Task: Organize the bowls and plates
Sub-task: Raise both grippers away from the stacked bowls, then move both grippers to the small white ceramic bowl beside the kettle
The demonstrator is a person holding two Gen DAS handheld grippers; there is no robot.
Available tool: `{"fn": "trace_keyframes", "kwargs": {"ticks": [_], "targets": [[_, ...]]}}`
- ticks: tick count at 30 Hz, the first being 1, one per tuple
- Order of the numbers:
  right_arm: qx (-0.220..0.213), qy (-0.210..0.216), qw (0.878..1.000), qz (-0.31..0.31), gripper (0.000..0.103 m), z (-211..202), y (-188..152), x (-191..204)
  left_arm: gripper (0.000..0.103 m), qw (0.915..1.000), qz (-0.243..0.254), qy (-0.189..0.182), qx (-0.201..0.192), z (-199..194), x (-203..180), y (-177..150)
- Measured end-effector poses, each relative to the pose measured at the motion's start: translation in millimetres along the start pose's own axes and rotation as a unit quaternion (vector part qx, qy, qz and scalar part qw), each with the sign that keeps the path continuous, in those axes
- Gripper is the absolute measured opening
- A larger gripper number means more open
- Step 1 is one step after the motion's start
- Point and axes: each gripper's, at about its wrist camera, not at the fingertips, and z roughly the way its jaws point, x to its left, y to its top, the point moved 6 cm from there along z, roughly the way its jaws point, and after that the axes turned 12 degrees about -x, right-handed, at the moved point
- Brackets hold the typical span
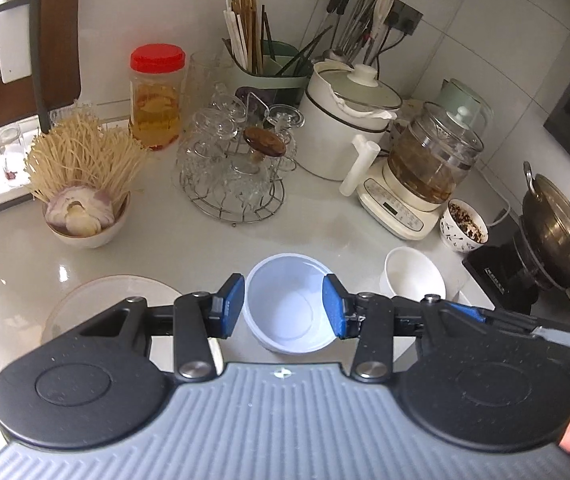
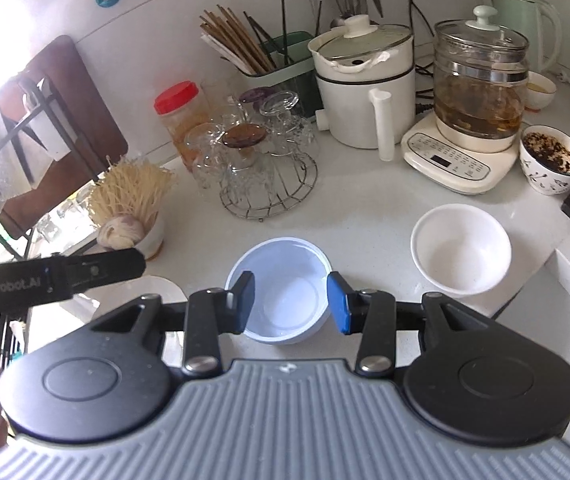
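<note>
A pale blue bowl (image 1: 285, 332) (image 2: 281, 320) stands empty on the white counter, seen in both wrist views. My left gripper (image 1: 283, 300) hovers over it, open, with the bowl showing through the gap below the blue pads. My right gripper (image 2: 291, 296) is also open above the same bowl, its pads overlapping the rim without touching it. A white bowl (image 1: 413, 276) (image 2: 461, 248) sits to the right of the blue one. A white plate (image 1: 117, 300) (image 2: 157, 292) lies to the left. The left gripper's black finger (image 2: 117, 266) reaches in above the plate.
Behind the bowls are a bowl of noodles and garlic (image 1: 85, 224), a wire rack of glasses (image 1: 229, 172), a red-lidded jar (image 1: 157, 96), a white pot (image 1: 345, 128) and a glass kettle (image 1: 429, 168). A patterned cup (image 2: 549, 160) and a wok (image 1: 561, 236) stand at the right.
</note>
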Motion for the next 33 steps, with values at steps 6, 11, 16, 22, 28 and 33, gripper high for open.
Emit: {"fn": "trace_keyframes", "kwargs": {"ticks": [6, 11, 16, 22, 28, 33], "targets": [[-0.002, -0.027, 0.999, 0.018, 0.042, 0.9, 10.5, -33.4, 0.049, 0.9999, -0.001, -0.009, 0.006, 20.0, -21.4, 2.1], [-0.005, -0.056, 0.998, 0.041, 0.042, -4.0, 20.3, -61.9, 0.049, 0.9999, 0.003, -0.010, 0.007, 32.4, -42.3, 2.1], [0.021, -0.070, 0.997, 0.035, 0.042, -6.8, 12.2, -82.3, 0.049, 0.9997, 0.003, -0.018, 0.019, 46.7, -62.5, -7.7], [0.040, -0.088, 0.994, 0.051, 0.042, 1.2, 18.1, -103.6, 0.049, 0.9985, 0.018, -0.036, 0.037, 65.9, -83.5, -13.5], [0.044, -0.101, 0.992, 0.064, 0.042, 7.3, 21.9, -125.9, 0.049, 0.9971, 0.028, -0.053, 0.048, 88.7, -102.0, -10.9], [0.031, -0.118, 0.989, 0.089, 0.042, 12.4, 27.1, -155.5, 0.049, 0.9949, 0.037, -0.069, 0.064, 113.3, -121.5, -11.6]]}}
